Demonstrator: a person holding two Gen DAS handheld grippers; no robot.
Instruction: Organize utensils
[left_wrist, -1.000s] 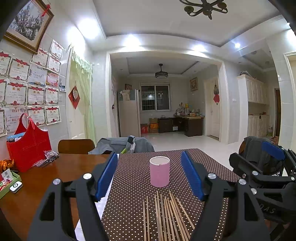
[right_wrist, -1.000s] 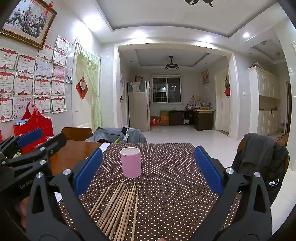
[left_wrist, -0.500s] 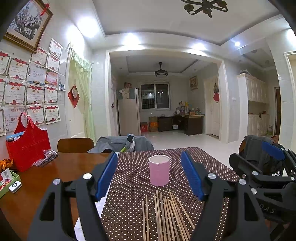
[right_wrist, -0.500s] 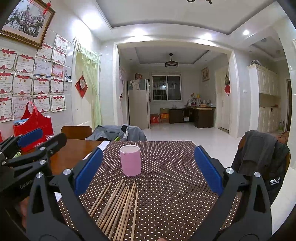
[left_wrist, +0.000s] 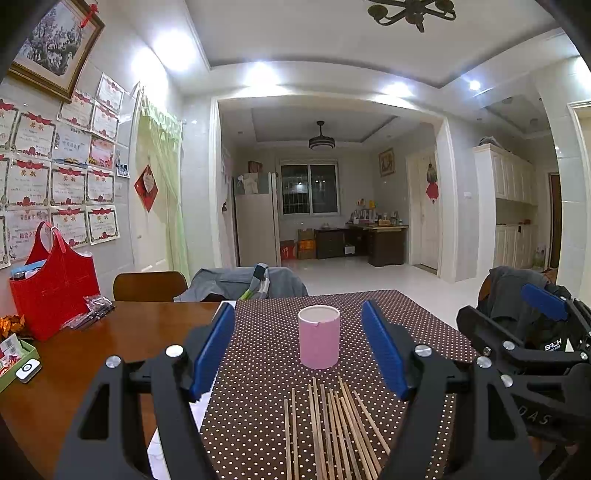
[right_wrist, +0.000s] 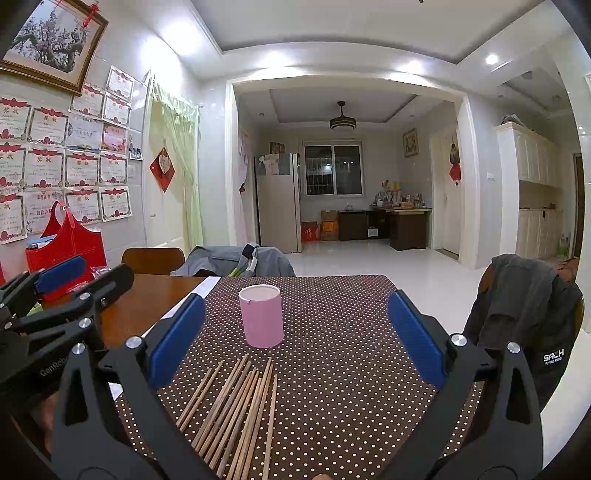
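Your left gripper (left_wrist: 299, 354) and right gripper (right_wrist: 293, 341) are gaping empty; chopsticks (left_wrist: 332, 428) are lying lengthwise just ahead, nearer the left, before the cup (left_wrist: 318, 338).

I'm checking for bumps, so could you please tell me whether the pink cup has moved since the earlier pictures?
No. The pink cup stands at the same spot on the dotted cloth, just beyond the chopsticks, in both views.

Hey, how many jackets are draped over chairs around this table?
2: a grey fabric jacket at the brown wooden table's far end, and a dark jacket with white lettering at its right side. Others could be out of view.
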